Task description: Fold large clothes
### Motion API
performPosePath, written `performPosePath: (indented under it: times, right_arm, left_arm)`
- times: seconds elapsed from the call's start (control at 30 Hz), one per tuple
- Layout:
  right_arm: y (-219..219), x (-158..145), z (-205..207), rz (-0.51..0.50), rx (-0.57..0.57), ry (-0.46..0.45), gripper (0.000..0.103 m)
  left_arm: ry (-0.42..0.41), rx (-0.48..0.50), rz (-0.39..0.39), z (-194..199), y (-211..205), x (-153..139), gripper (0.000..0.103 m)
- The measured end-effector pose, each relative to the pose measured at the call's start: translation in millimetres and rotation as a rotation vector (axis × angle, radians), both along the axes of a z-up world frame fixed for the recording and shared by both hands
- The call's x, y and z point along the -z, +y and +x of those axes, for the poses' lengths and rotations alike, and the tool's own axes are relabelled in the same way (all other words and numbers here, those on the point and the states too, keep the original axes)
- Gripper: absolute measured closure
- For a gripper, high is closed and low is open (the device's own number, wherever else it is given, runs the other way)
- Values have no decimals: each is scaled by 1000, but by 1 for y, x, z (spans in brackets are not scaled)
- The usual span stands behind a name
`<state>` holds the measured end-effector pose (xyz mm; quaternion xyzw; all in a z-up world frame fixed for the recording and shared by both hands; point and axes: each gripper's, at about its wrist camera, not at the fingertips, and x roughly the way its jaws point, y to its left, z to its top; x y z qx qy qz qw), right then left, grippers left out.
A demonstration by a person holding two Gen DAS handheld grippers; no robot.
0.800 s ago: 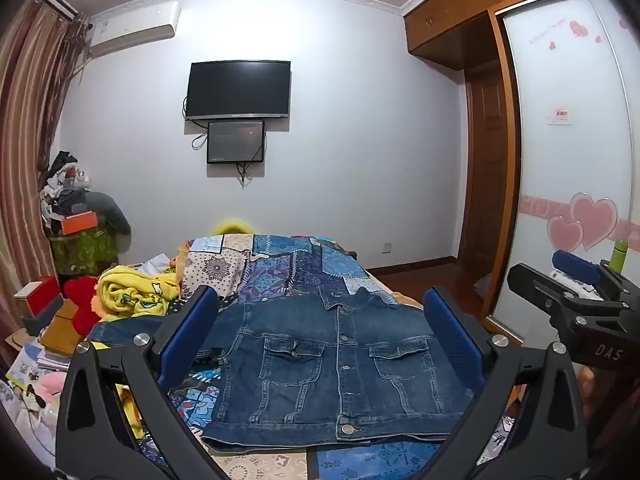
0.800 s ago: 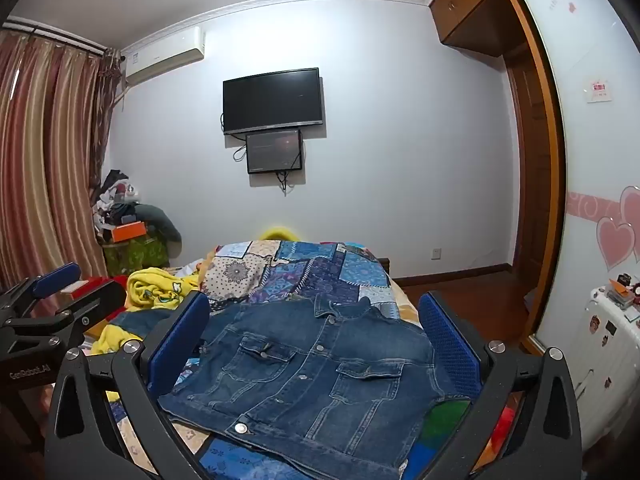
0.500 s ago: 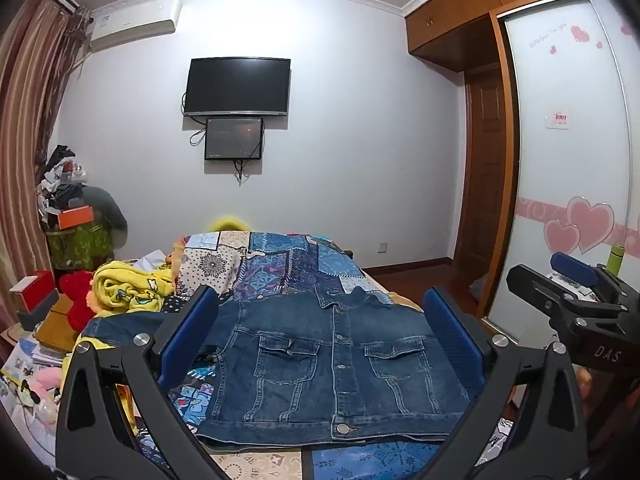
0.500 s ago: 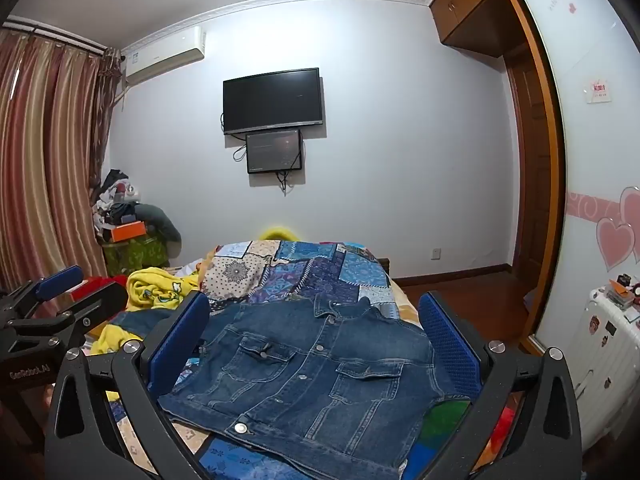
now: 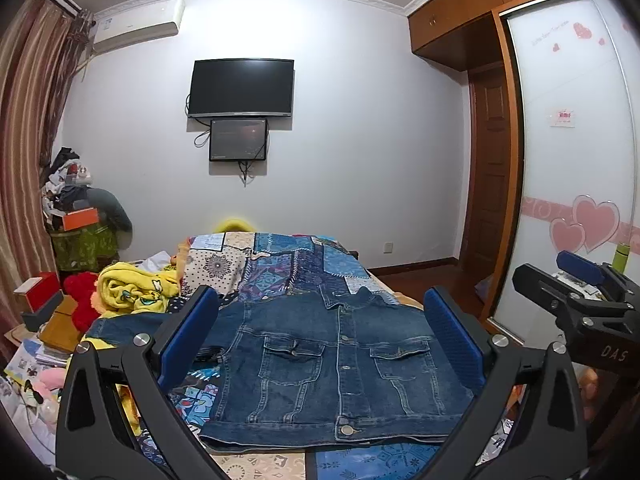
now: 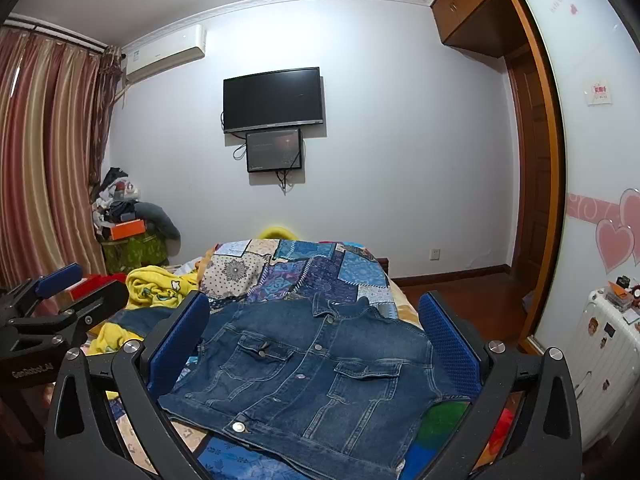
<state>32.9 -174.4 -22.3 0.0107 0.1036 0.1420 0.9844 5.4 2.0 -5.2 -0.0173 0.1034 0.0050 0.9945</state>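
A blue denim jacket (image 5: 332,364) lies flat, front up and buttoned, on a patchwork-covered bed (image 5: 280,264); it also shows in the right wrist view (image 6: 312,372). One sleeve stretches out to the left (image 5: 128,326). My left gripper (image 5: 320,336) is open and empty, held above the jacket's near hem. My right gripper (image 6: 316,340) is open and empty too, to the right of the left one. Each gripper appears at the edge of the other's view: the right one (image 5: 576,292) and the left one (image 6: 52,304).
A yellow blanket (image 5: 132,288) and a red plush toy (image 5: 82,292) lie left of the jacket. Boxes and clutter (image 5: 44,308) fill the left side. A wardrobe with a sliding door (image 5: 572,200) stands on the right, a white suitcase (image 6: 600,364) beside it.
Both grippers stay open; the left wrist view has shifted slightly, the jacket sitting a little lower and more central. The jacket has not moved.
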Motion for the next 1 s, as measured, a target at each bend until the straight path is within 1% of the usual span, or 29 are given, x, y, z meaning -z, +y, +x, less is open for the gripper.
performPosePath:
  times: [0.47, 1.0]
  right_arm:
    - [2, 0, 1, -3, 3, 1, 0]
    - [1, 1, 2, -3, 4, 2, 0]
  left_arm:
    - [22, -1, -34, 2, 7, -1, 0]
    - [26, -2, -41, 2, 11, -1, 0]
